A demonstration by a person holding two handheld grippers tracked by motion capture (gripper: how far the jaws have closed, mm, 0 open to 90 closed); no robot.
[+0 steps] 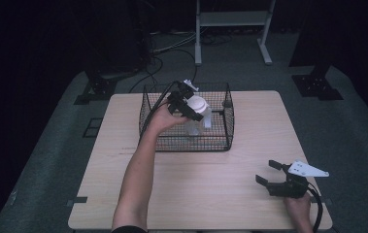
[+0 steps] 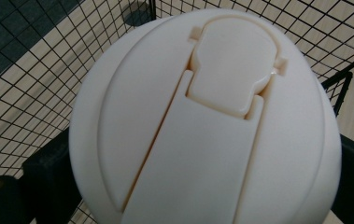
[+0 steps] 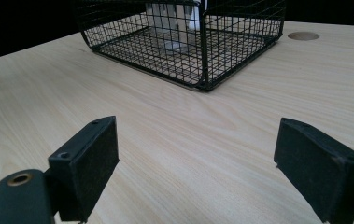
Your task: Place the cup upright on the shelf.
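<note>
White bottle [image 1: 197, 116] with a domed flip-top lid [image 2: 207, 116], upright inside the black wire basket [image 1: 220, 141], near the basket's middle and toward its far side. Lid cream-white, round, with a hinged tab and a flat strap running down across it, seen close up in the left gripper view. Clear lower body of the bottle visible through the mesh in the right gripper view, base close to the basket floor; whether touching the floor or lifted just off it, cannot tell.

Left gripper [image 1: 190, 108] reaching over the near-left rim into the basket, jaws clamped on the bottle just under the lid, one black jaw on each side of it in the left gripper view. Left hand [image 1: 159, 118] behind the gripper, forearm stretched across the bench from the bottom edge.

Basket standing on the far half of the light wooden bench [image 1: 181, 189], roughly centred left to right, open at the top, rectangular with rounded corners.

Right gripper [image 1: 270, 175] well apart from the basket, at the near-right corner of the bench, low over the wood. Jaws spread wide, nothing between them, bare bench showing in the gap. Grey three-cornered plate on top, cable trailing back past the right hand [image 1: 299, 209].
</note>
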